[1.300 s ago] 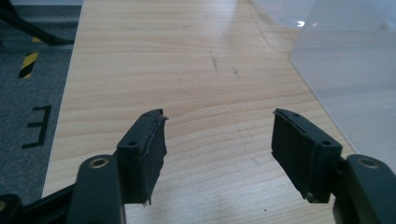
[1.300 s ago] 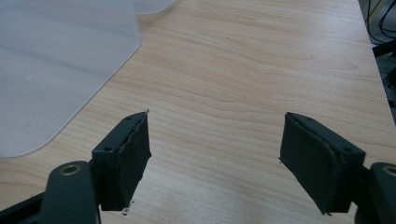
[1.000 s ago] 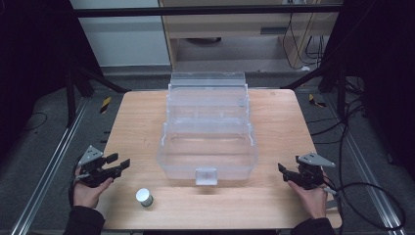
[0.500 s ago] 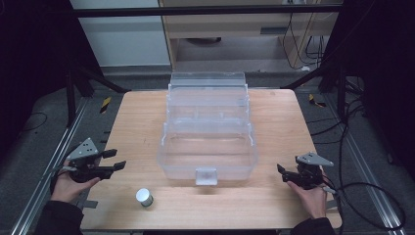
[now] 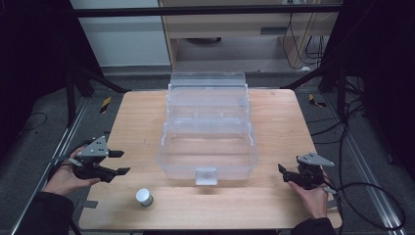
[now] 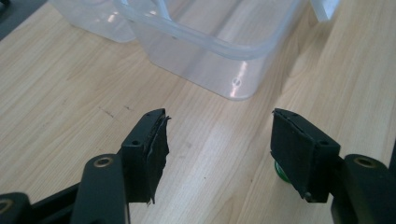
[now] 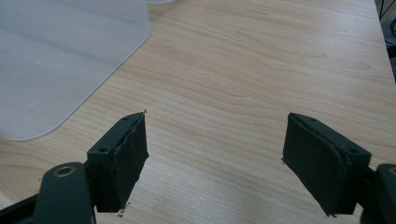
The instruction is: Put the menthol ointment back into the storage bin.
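A clear, tiered plastic storage box is seen standing open in the middle of the light wooden surface, with a small latch tab at its near wall. A small round container with a white lid is set on the surface near the front edge, just off the box's near-left corner and well apart from it.

The left gripper is held above the left edge of the surface, level and pointed toward the box; its fingers have just been opening and are spread wide with nothing between them. In the left gripper view, a green edge of the small container is glimpsed behind one finger.

The right gripper is held low at the right front of the surface, near the box's near-right corner. Its fingers are spread wide over bare wood, and nothing is gripped.
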